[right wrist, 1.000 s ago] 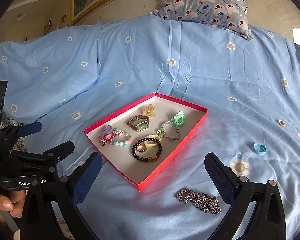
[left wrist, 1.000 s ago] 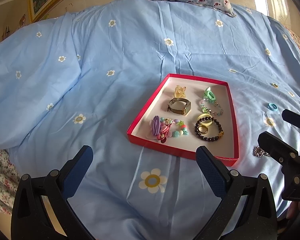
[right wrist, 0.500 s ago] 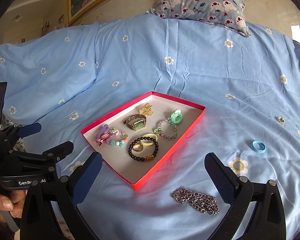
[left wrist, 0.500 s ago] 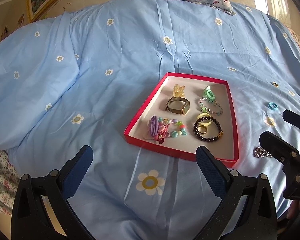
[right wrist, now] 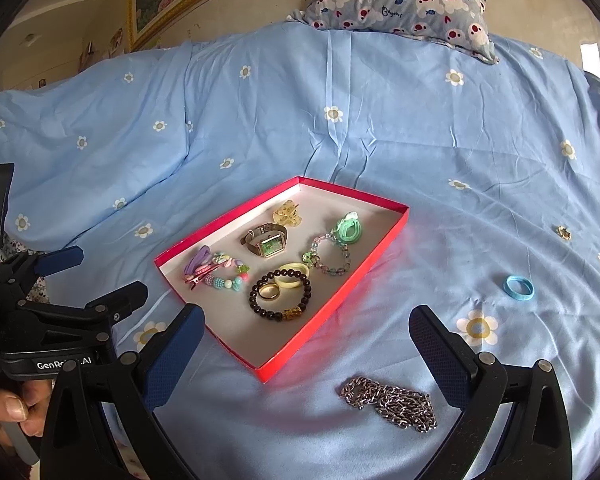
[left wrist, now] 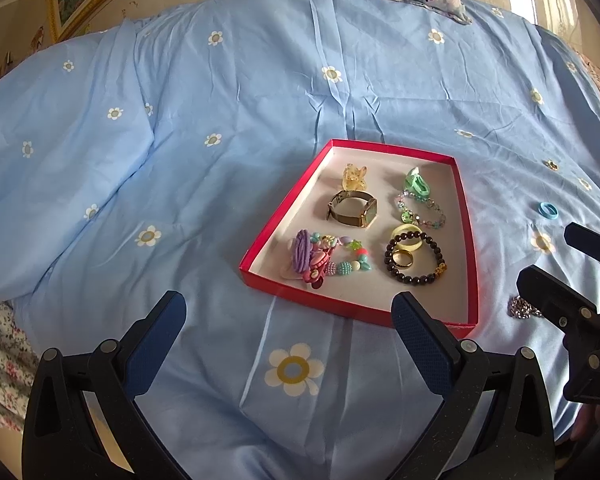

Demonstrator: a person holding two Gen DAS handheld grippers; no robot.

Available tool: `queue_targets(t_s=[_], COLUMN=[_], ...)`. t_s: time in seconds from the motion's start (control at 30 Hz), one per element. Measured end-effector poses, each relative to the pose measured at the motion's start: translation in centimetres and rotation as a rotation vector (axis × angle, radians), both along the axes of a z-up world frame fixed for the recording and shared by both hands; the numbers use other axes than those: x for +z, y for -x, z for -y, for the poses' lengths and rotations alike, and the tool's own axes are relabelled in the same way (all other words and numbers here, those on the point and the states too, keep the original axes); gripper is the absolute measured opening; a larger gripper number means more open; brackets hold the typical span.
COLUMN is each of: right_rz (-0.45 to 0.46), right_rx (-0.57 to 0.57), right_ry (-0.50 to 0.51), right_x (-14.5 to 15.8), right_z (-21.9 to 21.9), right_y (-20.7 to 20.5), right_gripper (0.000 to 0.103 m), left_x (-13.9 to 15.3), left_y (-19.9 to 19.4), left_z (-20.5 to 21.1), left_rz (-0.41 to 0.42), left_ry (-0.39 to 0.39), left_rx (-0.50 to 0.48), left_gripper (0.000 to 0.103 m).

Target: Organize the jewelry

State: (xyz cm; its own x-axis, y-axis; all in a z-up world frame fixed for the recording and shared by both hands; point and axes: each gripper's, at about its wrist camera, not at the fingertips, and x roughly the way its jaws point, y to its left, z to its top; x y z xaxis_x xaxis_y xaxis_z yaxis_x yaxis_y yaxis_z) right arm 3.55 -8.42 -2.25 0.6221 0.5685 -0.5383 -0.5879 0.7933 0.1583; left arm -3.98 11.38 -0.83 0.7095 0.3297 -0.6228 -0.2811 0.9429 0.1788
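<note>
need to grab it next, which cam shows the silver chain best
The right wrist view: the silver chain lies whole on the blue sheet between the open jaws. The left wrist view shows only a bit of it beside the right gripper.

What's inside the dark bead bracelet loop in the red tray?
Inside the dark bead bracelet lies a gold ring on the red tray floor. A pale yellow ring overlaps the bracelet's far edge, partly inside. Whatever sits under that overlap is covered.

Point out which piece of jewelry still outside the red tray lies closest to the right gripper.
The silver metal chain, heaped on the blue bedsheet just ahead of the open right gripper; the light-blue ring and small gold piece lie farther.
</note>
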Motion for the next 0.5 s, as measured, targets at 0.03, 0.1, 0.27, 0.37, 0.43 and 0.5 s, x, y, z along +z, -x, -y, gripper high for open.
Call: queue_targets(t_s=[0.03, 0.1, 0.27, 0.37, 0.43, 0.5], right_rz=[-0.002, -0.007, -0.015, -0.018, -0.021, -0.023], right_rx=[0.000, 0.000, -0.001, -0.001, 0.000, 0.000], right_ry=[0.001, 0.001, 0.001, 0.001, 0.001, 0.002], right_x=[0.0, -0.1, -0.3, -0.3, -0.3, -0.4], right_z=[0.0, 0.0, 0.0, 0.0, 0.0, 0.0], right_y=[-0.1, -0.3, -0.6, -0.8, -0.9, -1.1], right_gripper=[0.103, 0.103, 0.103, 0.103, 0.103, 0.103], left_x=[0.0, 0.0, 0.0, 0.0, 0.0, 0.0], left_y=[-0.1, -0.2, -0.6, -1.0, -1.0, -1.1], left_z=[0.0, 0.0, 0.0, -0.1, -0.1, 0.0], left_rz=[-0.002, -0.002, -0.006, -0.011, -0.011, -0.011], left_ry=[0.001, 0.002, 0.002, 0.007, 0.008, 0.010], left_rx=[-0.001, -0.002, -0.006, -0.011, -0.011, -0.010], left_gripper=[0.103, 0.103, 0.103, 0.103, 0.103, 0.103])
